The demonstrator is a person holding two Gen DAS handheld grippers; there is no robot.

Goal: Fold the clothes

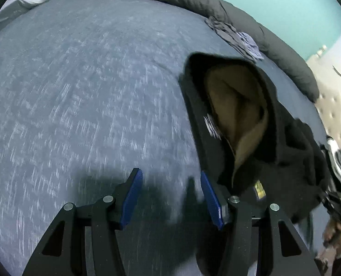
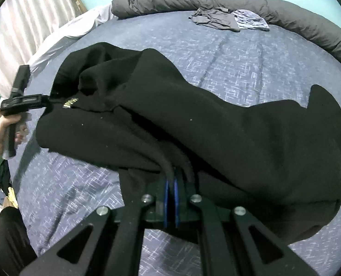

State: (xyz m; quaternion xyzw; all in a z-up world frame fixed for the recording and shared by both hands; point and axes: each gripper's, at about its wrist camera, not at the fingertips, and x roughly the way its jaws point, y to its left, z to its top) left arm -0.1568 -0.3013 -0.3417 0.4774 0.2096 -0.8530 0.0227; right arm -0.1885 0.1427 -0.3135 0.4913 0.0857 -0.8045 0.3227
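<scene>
A black hoodie (image 2: pixel 193 115) lies bunched on the blue patterned bedspread (image 2: pixel 251 69). My right gripper (image 2: pixel 171 179) is shut on a fold of its fabric near its front edge, the blue pads pressed together. In the left wrist view the hoodie (image 1: pixel 285 138) shows its hood with a tan lining (image 1: pixel 235 105) facing up. My left gripper (image 1: pixel 170 172) hangs open over bare bedspread (image 1: pixel 78 92) just left of the hoodie, with nothing between its blue pads (image 1: pixel 131 197). From the right wrist view, a hand holds the left gripper (image 2: pixel 21 101) beside the hoodie's left end.
A rolled dark grey duvet (image 2: pixel 262 4) runs along the far edge of the bed. Crumpled grey and pale blue garments (image 2: pixel 228 18) lie in front of it. A white sheet (image 2: pixel 78 27) and a curtain (image 2: pixel 21 23) are at the left, a tufted beige headboard (image 1: pixel 331 105) at the right.
</scene>
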